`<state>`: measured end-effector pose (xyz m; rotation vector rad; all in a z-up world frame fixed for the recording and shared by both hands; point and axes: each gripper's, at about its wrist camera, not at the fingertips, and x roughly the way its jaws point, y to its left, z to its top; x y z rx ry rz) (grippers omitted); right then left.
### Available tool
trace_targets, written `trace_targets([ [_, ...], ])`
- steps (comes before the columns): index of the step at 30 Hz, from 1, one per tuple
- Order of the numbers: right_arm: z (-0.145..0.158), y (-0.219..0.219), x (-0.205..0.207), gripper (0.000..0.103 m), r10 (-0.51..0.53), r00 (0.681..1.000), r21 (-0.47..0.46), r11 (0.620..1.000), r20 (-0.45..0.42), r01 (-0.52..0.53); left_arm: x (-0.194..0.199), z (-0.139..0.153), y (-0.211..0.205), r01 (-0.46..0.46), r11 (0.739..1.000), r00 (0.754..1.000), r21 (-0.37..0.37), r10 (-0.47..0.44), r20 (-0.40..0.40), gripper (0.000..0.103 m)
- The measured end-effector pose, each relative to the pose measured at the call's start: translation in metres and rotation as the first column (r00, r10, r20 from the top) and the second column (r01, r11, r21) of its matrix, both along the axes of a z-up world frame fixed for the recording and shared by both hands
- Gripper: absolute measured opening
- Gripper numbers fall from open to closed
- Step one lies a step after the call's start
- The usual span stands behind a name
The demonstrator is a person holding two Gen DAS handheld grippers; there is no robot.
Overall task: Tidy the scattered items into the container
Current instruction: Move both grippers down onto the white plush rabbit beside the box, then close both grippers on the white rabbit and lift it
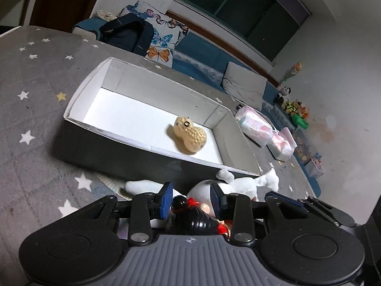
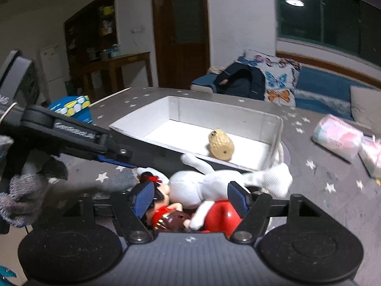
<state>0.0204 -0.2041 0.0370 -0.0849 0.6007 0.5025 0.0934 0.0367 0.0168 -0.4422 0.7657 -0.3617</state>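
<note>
Left wrist view: my left gripper (image 1: 191,197), jaws spread, straddled the black-haired doll (image 1: 193,217) beside the white cardboard box (image 1: 147,143); closing came next, I judged.

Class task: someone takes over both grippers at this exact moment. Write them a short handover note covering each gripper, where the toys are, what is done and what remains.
Left gripper: open, jaws either side of the dark-haired doll, not closed on it.
Right gripper: open over the same pile, holding nothing.
Done: the peanut toy lies inside the white box.
Left: the doll, the white plush toy and a red toy lie together on the grey star mat, just outside the box's near wall. Pick each up and put it in.
</note>
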Motion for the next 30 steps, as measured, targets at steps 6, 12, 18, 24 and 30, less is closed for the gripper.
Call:
trace_targets([
  [6, -0.006, -0.016, 0.006, 0.069, -0.072, 0.997, 0.024, 0.997, -0.031, 0.072, 0.01, -0.001, -0.014, 0.045, 0.999, 0.999, -0.001, -0.045, -0.003, 0.037],
  [12, -0.013, -0.03, 0.021, 0.067, -0.114, 0.991, 0.059, 0.991, -0.068, 0.118, 0.025, -0.005, -0.028, 0.075, 0.997, 0.997, -0.017, -0.075, -0.016, 0.037],
  [18, -0.019, -0.029, 0.033, 0.063, -0.108, 0.99, 0.076, 0.99, -0.093, 0.115, 0.036, -0.012, -0.03, 0.09, 0.996, 0.995, -0.017, -0.091, -0.042, 0.037],
  [24, -0.019, -0.025, 0.039, 0.058, -0.106, 0.99, 0.107, 0.987, -0.098, 0.116, 0.04, -0.013, -0.026, 0.09, 0.994, 0.994, -0.068, -0.093, -0.05, 0.037],
  [30, -0.019, -0.025, 0.043, 0.053, -0.107, 0.989, 0.121, 0.986, -0.1, 0.119, 0.048, -0.012, -0.03, 0.102, 0.989, 0.993, -0.105, -0.108, -0.054, 0.036],
])
